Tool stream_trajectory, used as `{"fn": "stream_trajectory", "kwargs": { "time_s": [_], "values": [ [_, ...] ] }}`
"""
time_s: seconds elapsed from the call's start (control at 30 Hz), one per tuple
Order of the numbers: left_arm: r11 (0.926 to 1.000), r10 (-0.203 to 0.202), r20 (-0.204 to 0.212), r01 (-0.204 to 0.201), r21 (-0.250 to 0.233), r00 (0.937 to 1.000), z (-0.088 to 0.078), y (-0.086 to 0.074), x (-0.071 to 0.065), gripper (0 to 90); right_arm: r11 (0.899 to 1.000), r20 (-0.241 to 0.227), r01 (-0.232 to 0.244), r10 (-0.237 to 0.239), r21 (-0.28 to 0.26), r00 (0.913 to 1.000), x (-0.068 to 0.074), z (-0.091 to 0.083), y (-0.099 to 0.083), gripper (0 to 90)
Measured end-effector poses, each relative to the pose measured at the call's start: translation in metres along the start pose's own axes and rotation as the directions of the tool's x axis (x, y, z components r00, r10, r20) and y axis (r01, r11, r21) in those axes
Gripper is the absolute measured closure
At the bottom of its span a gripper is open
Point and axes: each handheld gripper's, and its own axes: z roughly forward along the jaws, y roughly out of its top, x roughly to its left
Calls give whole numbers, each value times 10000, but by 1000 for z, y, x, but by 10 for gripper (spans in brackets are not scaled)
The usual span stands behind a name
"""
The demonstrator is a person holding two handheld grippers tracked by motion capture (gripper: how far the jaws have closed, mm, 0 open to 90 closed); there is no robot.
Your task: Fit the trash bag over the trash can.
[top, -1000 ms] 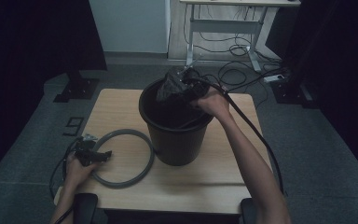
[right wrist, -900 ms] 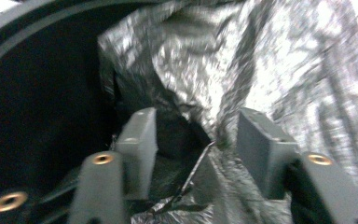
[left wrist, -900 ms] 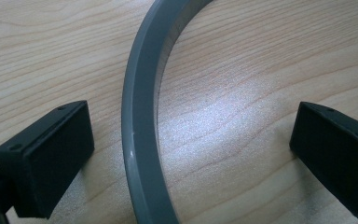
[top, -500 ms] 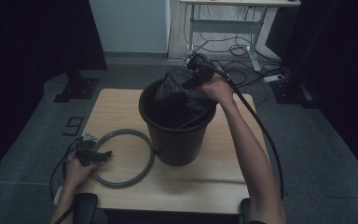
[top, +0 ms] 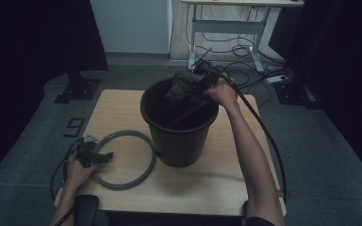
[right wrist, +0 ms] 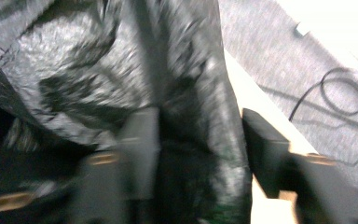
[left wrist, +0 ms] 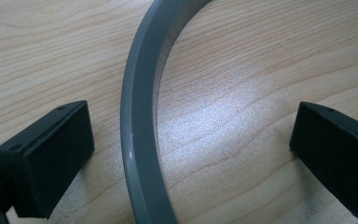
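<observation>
Overhead, the black bucket (top: pixel 179 123) stands on the wooden table (top: pixel 207 183), and a grey ring (top: pixel 141 162) lies flat just beside it. The right gripper (top: pixel 201 81) is at the bucket's far rim, where a bunch of black bag (top: pixel 183 84) rises above the edge. The left gripper (top: pixel 90 155) rests low at the ring's near-left side.

Next, the left gripper view: its jaws stand wide apart, unclenched, with the ring's grey band (left wrist: pixel 142 130) passing between them and touching neither pad.

Last, the right gripper view is blurred. Crumpled black bag (right wrist: pixel 121 60) hangs between its jaws, which have just eased closer; a gap shows beside the right-hand pad, so I cannot tell whether they pinch it.
</observation>
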Motion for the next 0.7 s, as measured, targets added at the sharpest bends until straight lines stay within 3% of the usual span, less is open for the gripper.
{"fn": "stream_trajectory", "kwargs": {
  "time_s": [0.13,0.27,0.47,0.63,0.7],
  "values": [
    [10000,0,3,0,0,10000,0,0,0,0,9983,-16,207,-208,-541,9998,2,-9,14,302],
    [10000,-3,3,3,-3,10000,0,0,0,0,9955,-228,431,-451,-840,9987,9,-3,29,313],
    [10000,-2,5,2,0,10000,0,0,0,0,9978,-50,663,-662,71,9978,10,16,32,585],
    [10000,8,17,-8,-6,10000,0,0,0,0,9994,-86,-176,179,312,9998,1,9,14,639],
    [10000,17,18,-17,2,10000,0,0,0,0,9987,-38,-293,294,410,9996,-1,1,3,641]
  ]
}}
